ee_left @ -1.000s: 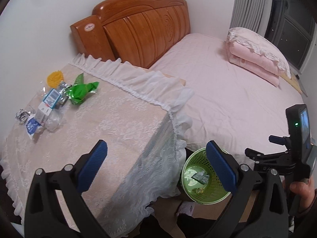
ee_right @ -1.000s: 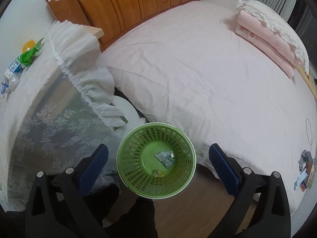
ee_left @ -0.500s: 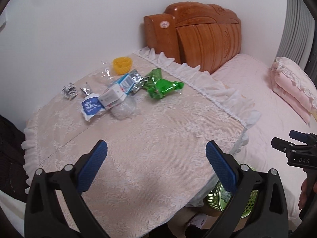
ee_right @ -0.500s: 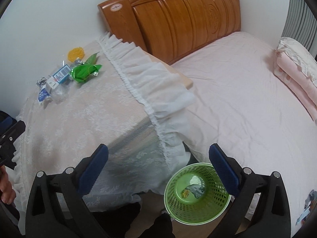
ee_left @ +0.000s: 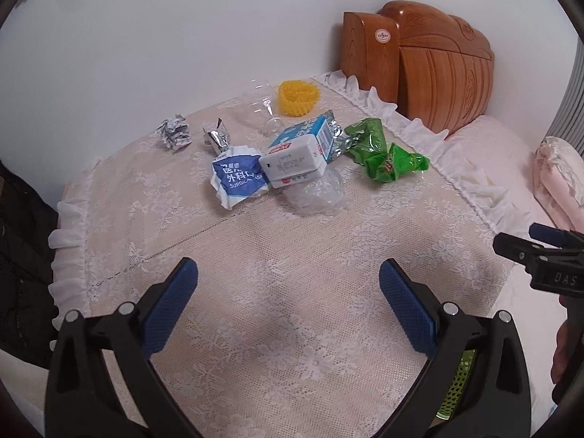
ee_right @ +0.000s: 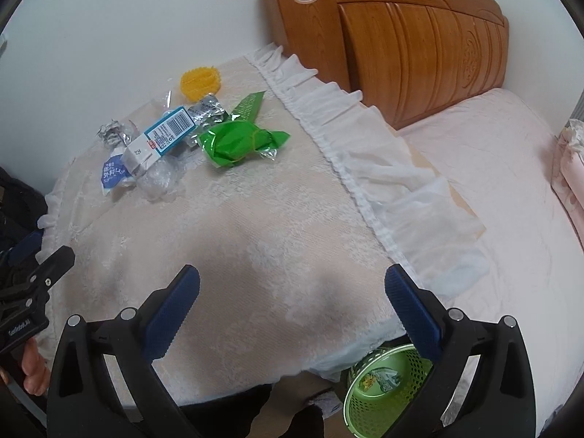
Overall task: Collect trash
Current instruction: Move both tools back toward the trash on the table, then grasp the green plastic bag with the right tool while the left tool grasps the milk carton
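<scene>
Trash lies in a cluster at the far side of the lace-covered table (ee_left: 292,292): a green wrapper (ee_left: 387,153) (ee_right: 237,140), a white and blue carton (ee_left: 299,153) (ee_right: 160,138), a blue mask packet (ee_left: 237,179), clear plastic (ee_left: 317,193), crumpled foil (ee_left: 175,133) and a yellow cup (ee_left: 297,96) (ee_right: 200,84). The green basket (ee_right: 383,383) stands on the floor below the table's near right corner, with some scraps inside. My left gripper (ee_left: 288,299) and right gripper (ee_right: 292,299) are both open and empty, above the near part of the table.
A bed with pink sheets (ee_right: 511,182) and a wooden headboard (ee_right: 401,36) is to the right. A white wall (ee_left: 164,36) runs behind the table. Folded pink bedding (ee_left: 558,175) lies on the bed. A dark garment (ee_left: 22,255) is at the left.
Both grippers have swung up and left from the basket and bed toward the table. The trash cluster is now closer and more central. Both stay open.
</scene>
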The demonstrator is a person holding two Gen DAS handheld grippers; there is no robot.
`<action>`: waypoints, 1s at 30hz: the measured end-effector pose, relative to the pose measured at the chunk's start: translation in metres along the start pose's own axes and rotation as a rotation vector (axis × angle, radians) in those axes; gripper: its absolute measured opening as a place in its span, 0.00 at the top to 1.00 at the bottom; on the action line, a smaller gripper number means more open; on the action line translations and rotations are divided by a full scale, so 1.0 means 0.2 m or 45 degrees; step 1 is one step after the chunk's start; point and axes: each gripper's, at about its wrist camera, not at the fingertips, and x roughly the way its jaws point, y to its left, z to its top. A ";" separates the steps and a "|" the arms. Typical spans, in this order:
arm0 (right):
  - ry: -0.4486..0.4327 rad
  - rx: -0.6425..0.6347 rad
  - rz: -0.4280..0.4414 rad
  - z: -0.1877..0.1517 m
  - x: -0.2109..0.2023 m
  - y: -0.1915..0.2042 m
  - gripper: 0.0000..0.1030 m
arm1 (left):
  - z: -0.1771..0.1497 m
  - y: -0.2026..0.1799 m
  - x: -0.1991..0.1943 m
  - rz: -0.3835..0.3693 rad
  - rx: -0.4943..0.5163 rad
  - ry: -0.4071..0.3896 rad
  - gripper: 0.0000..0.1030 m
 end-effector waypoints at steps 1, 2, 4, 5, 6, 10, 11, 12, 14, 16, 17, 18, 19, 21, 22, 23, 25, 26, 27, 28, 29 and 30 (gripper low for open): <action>0.000 -0.017 -0.001 0.05 0.04 0.03 0.02 | 0.01 0.01 0.02 -0.002 -0.002 0.005 0.07; -0.003 -0.033 -0.002 0.09 0.08 0.06 0.02 | 0.01 0.02 0.03 -0.004 -0.002 0.010 0.07; -0.003 -0.055 -0.009 0.17 0.16 0.10 0.02 | 0.03 0.04 0.06 -0.007 -0.003 0.020 0.07; -0.001 -0.061 -0.015 0.21 0.19 0.13 0.02 | 0.03 0.05 0.07 -0.012 -0.003 0.027 0.07; -0.001 -0.063 -0.018 0.26 0.24 0.15 0.02 | 0.04 0.05 0.08 -0.016 -0.001 0.031 0.07; 0.002 -0.053 -0.029 0.41 0.41 0.22 0.02 | 0.07 0.07 0.11 -0.029 0.011 0.034 0.07; 0.006 -0.043 -0.047 0.44 0.45 0.23 0.02 | 0.08 0.07 0.12 -0.032 0.014 0.034 0.07; 0.009 -0.028 -0.057 0.47 0.48 0.24 0.02 | 0.08 0.07 0.12 -0.034 0.015 0.032 0.07; 0.037 -0.001 -0.078 0.51 0.56 0.26 0.02 | 0.10 0.08 0.13 -0.038 0.015 0.030 0.07; 0.087 0.000 -0.087 0.53 0.63 0.28 0.02 | 0.11 0.09 0.13 -0.042 0.012 0.030 0.07; 0.113 -0.015 -0.101 0.54 0.66 0.29 0.02 | 0.11 0.09 0.13 -0.045 0.013 0.030 0.07; 0.128 -0.023 -0.108 0.53 0.68 0.30 0.02 | 0.11 0.10 0.14 -0.047 0.014 0.030 0.07; 0.137 -0.019 -0.099 0.53 0.69 0.30 0.04 | 0.12 0.10 0.14 -0.046 0.014 0.028 0.07; 0.159 0.008 -0.054 0.52 0.70 0.28 0.19 | 0.13 0.11 0.14 -0.051 0.015 0.023 0.07; 0.171 0.018 -0.031 0.51 0.71 0.28 0.24 | 0.13 0.11 0.15 -0.055 0.015 0.022 0.07; 0.183 0.028 -0.005 0.50 0.71 0.27 0.30 | 0.15 0.12 0.16 -0.058 0.017 0.021 0.07; 0.194 0.048 0.041 0.48 0.71 0.25 0.36 | 0.18 0.12 0.17 -0.070 0.025 0.014 0.07; 0.193 0.058 0.061 0.47 0.70 0.24 0.40 | 0.20 0.12 0.18 -0.075 0.032 0.008 0.07; 0.192 0.065 0.086 0.47 0.69 0.24 0.43 | 0.23 0.12 0.19 -0.081 0.041 0.002 0.07; 0.191 0.068 0.103 0.46 0.68 0.23 0.48 | 0.26 0.12 0.21 -0.088 0.048 -0.003 0.07; 0.187 0.069 0.116 0.46 0.67 0.23 0.53 | 0.29 0.12 0.23 -0.093 0.055 -0.005 0.07; 0.182 0.066 0.126 0.45 0.66 0.23 0.55 | 0.33 0.12 0.25 -0.096 0.063 0.001 0.07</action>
